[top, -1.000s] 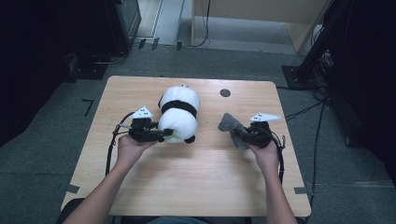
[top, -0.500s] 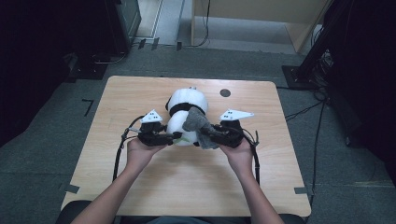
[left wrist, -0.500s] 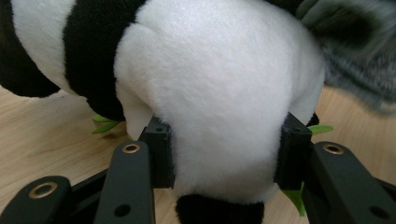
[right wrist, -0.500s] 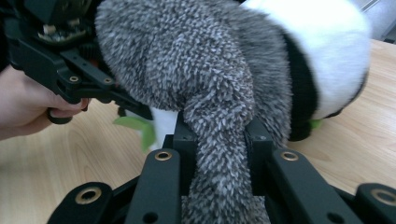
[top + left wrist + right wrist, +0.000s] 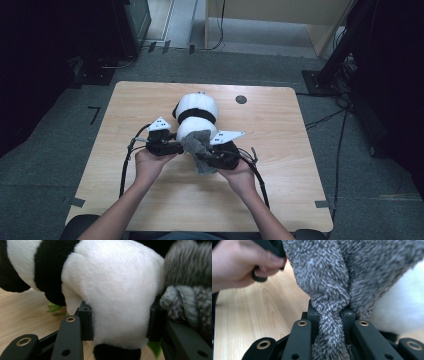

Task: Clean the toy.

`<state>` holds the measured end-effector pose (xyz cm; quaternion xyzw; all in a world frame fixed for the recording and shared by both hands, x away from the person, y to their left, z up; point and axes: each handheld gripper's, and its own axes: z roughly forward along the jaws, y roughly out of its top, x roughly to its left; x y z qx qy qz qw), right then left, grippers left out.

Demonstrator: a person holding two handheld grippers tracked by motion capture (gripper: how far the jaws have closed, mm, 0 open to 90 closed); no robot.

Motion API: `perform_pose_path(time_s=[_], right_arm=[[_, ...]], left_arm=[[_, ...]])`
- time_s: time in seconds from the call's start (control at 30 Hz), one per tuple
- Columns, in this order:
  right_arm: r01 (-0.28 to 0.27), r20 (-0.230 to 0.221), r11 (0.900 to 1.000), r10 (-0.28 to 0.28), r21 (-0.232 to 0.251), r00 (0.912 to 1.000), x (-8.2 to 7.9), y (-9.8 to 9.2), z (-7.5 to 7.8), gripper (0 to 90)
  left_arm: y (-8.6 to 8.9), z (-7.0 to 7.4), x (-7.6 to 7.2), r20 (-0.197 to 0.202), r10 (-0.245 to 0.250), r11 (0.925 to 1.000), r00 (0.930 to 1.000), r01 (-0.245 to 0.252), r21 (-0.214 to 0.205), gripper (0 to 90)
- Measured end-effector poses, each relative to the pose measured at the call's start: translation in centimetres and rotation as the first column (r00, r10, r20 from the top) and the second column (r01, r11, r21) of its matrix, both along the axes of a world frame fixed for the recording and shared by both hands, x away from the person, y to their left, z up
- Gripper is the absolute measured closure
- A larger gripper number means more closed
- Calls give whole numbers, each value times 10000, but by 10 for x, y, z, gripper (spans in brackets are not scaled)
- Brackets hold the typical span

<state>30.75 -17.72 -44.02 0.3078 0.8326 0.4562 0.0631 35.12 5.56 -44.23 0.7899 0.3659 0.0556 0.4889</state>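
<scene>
At frame centre, my left gripper (image 5: 172, 148) clamps the plush panda (image 5: 196, 112); my right gripper (image 5: 210, 159) has just tightened, pinching the grey fuzzy cloth (image 5: 199, 145) against it.

Plush panda (image 5: 196, 114): white body, black band, lying on desk (image 5: 310, 150) centre, near end pinched from both sides. Grey fuzzy cloth (image 5: 197, 145): bunched, pinched at a fold, draped against panda's near end, touching it, lower edge hanging toward desk.
</scene>
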Motion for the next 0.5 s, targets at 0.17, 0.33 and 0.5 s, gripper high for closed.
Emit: perform_pose_path(time_s=[0.17, 0.33, 0.5], right_arm=[[27, -300, 10000, -26, 41, 9995, 5, -2, -12, 773], [89, -352, 9987, -106, -494, 9993, 5, 2, -26, 772], [260, -473, 9988, -280, -412, 9985, 10, -2, -32, 773]], left_arm=[[1, -2, 2, -184, 77, 10000, 9998, -77, 5, 529], [4, 0, 3, -206, 161, 9993, 9997, -167, -323, 529], [8, 0, 4, -315, 176, 9975, 9993, -198, -677, 528]])
